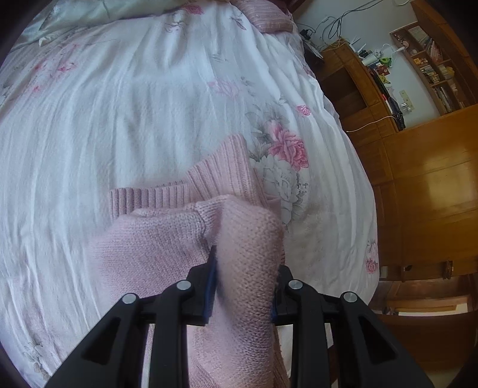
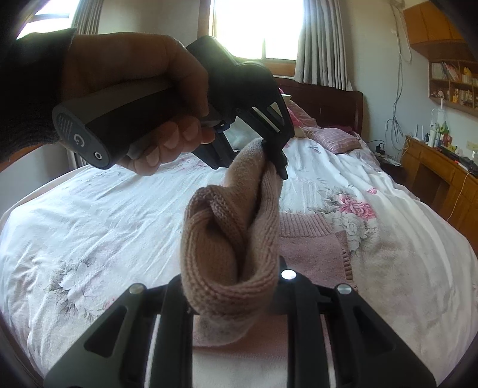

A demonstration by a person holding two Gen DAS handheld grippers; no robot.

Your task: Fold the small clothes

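A small pink knitted sweater (image 1: 167, 238) is lifted off the bed (image 1: 119, 104). Its ribbed parts (image 1: 221, 170) still rest on the quilt. My left gripper (image 1: 243, 286) is shut on a thick bunch of the knit, which fills the gap between its blue pads (image 1: 210, 286). In the right wrist view, my right gripper (image 2: 233, 286) is shut on another rolled fold of the sweater (image 2: 227, 238). The left gripper (image 2: 277, 161), held in a person's hand (image 2: 143, 98), pinches the upper end of that same fold. The rest of the sweater lies flat (image 2: 310, 250) underneath.
The bed carries a white quilt with pink flowers (image 1: 288, 146) and a pink striped pillow (image 2: 334, 138) near the headboard. A wooden desk (image 2: 439, 176) and shelves (image 1: 433, 65) stand along the bed's right side. Curtained windows (image 2: 260, 27) are behind the headboard.
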